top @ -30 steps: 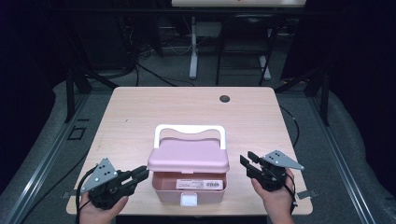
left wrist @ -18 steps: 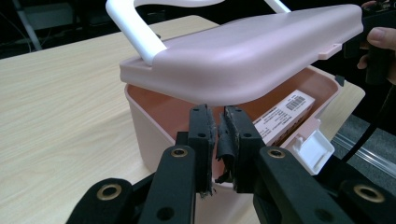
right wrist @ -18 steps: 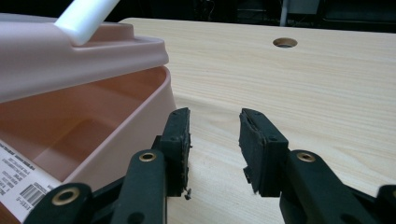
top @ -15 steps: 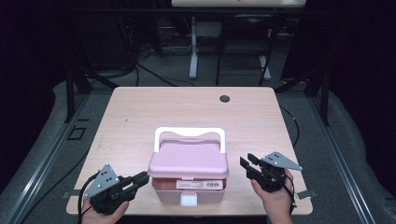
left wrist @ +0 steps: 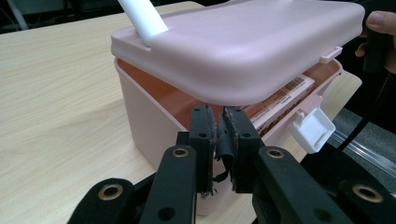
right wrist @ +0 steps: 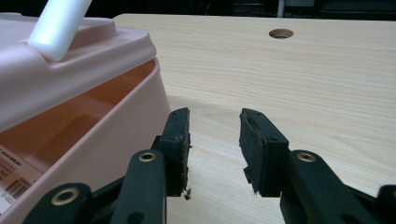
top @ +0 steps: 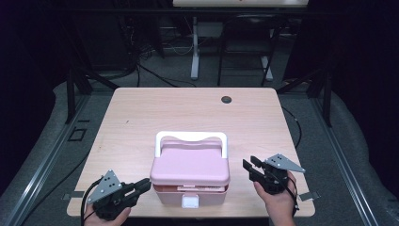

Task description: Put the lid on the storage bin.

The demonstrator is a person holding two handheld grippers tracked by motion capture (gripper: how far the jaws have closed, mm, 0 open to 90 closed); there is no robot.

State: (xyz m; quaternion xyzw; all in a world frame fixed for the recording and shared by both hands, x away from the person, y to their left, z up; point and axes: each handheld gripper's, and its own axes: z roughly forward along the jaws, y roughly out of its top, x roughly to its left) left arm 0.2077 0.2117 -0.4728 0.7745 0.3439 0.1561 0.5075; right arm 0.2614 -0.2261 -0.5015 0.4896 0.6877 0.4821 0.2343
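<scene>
Sitting near the table's six o'clock edge, a pink lidded storage box has its lid raised off the base along the front, leaving a gap. A barcoded label shows through that gap in the left gripper view; the contents beyond it are hidden. White carry handle lies back toward twelve o'clock; both gripper views cut it off at the top edge. White front latch hangs loose below the lid.

Left gripper at the box's nine o'clock side, tips just beside the base wall. Its jaws have just been closing and now stand almost together with nothing between them; frayed pad material fills the narrow slit. Whether the tips touch the box wall is hard to make out.

Right gripper at the box's three o'clock side, apart from it. Jaws stand parted over bare tabletop, holding nothing. Right hand is partly cut off by the bottom edge.

Round cable hole lies near the table's far edge, at about one o'clock from the box.
</scene>
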